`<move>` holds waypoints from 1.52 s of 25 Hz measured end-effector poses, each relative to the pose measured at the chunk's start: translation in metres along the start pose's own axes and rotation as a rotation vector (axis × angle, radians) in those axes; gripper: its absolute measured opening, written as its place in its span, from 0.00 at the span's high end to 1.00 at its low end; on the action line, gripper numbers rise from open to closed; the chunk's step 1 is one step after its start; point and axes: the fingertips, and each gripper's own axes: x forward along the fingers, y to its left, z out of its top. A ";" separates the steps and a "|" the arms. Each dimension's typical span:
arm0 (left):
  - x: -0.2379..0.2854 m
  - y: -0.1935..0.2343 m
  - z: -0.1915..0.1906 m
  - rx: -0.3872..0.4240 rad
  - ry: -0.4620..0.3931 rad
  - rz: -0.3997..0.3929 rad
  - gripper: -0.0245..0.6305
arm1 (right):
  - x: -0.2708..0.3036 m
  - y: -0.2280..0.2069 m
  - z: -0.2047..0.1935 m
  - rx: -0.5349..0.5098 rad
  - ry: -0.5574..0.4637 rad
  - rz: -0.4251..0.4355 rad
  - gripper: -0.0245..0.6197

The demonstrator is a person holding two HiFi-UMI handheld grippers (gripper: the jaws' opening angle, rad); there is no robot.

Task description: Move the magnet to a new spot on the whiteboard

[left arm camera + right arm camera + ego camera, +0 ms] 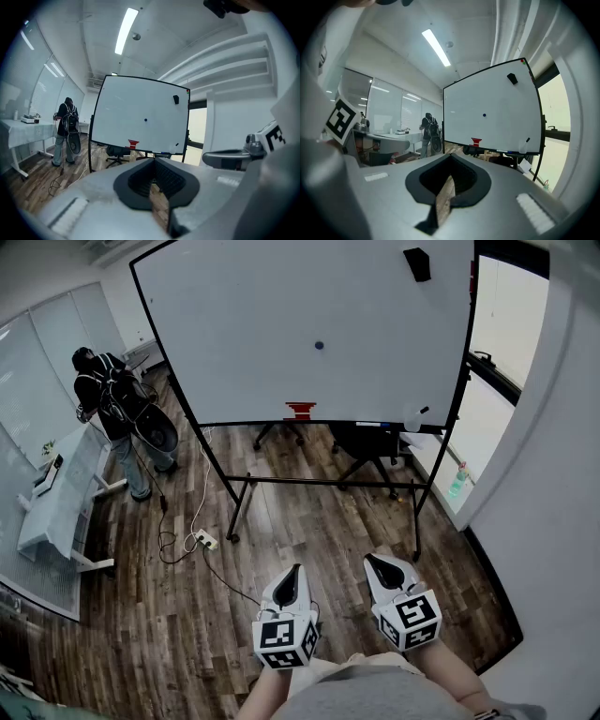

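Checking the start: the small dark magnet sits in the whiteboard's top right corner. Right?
No: the head view shows the magnet near the middle of the whiteboard; a black block holds the top right corner.

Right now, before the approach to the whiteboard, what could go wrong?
The magnet is small, and the left tongs and right tongs are both shut; opening late could knock it off the whiteboard. The power strip on the floor lies near the walking path: a possible trip.
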 end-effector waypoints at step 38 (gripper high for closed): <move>0.019 -0.009 -0.010 -0.016 0.021 -0.044 0.96 | 0.000 -0.023 0.007 -0.031 -0.009 -0.003 0.96</move>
